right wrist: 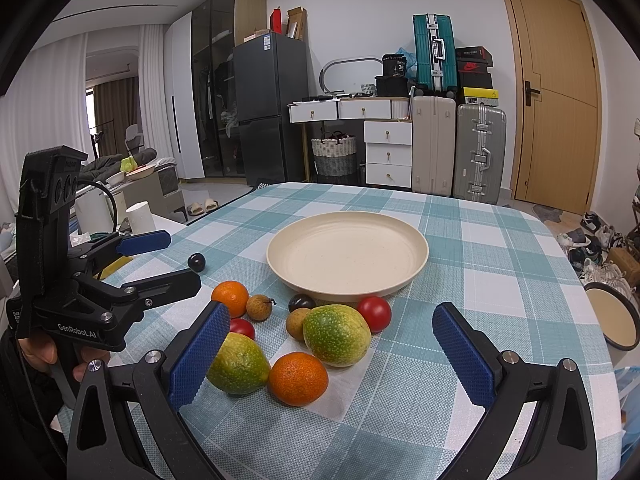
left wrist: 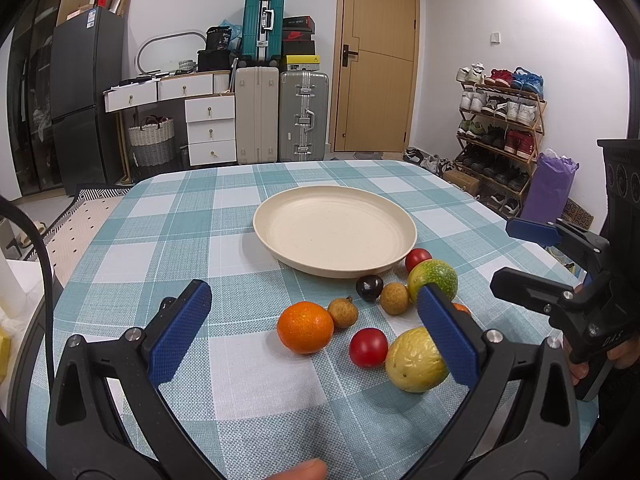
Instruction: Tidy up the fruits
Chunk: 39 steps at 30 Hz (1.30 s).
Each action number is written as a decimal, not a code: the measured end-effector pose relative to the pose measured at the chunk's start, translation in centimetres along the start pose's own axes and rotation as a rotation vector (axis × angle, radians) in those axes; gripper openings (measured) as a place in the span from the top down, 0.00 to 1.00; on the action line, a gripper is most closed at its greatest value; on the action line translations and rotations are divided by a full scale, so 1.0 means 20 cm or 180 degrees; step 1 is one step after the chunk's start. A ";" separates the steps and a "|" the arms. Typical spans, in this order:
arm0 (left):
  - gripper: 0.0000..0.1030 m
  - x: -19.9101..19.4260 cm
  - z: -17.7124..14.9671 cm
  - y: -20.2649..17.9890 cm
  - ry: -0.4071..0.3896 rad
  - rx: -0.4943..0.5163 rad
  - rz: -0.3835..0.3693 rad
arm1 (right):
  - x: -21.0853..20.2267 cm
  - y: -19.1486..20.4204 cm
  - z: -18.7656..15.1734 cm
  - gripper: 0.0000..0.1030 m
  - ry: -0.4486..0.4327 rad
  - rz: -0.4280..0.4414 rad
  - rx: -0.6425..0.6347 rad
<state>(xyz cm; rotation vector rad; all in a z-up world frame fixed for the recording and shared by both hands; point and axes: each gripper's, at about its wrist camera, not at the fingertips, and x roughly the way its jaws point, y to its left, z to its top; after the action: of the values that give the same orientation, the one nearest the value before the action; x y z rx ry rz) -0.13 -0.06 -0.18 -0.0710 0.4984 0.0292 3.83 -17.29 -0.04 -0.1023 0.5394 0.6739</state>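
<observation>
Fruits lie clustered on the checked counter [left wrist: 160, 240] beside an empty cream plate [left wrist: 334, 232], as both the left gripper [left wrist: 316, 334] and right gripper [right wrist: 332, 344] are held apart, a first pick apparently awaited.

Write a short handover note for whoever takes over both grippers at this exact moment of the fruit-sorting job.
Left gripper: open, empty, low over the table.
Right gripper: open, empty.
Plate: no fruit on it, mid-table on the checked cloth.
Fruit lies loose in front of the plate: two oranges, two green-yellow fruits, two red ones, two small brown ones, a dark plum; another dark one sits apart.
Done: nothing. Left: everything.
</observation>
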 end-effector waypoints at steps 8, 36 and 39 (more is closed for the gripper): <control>0.00 0.00 0.00 0.00 0.0001 0.0003 -0.0002 | 0.00 0.00 0.00 0.00 0.0001 -0.0001 -0.0001; 0.00 0.01 0.00 0.00 0.0008 -0.0003 0.0010 | 0.00 -0.01 0.00 0.00 0.0024 -0.0014 0.0016; 0.00 0.01 0.00 0.00 0.0016 -0.0004 0.0017 | 0.02 -0.01 0.00 0.00 0.0038 -0.0031 0.0012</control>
<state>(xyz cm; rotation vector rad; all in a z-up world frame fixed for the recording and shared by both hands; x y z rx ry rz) 0.04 -0.06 -0.19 -0.0711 0.5036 0.0345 4.14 -17.23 -0.25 -0.1055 0.5513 0.6632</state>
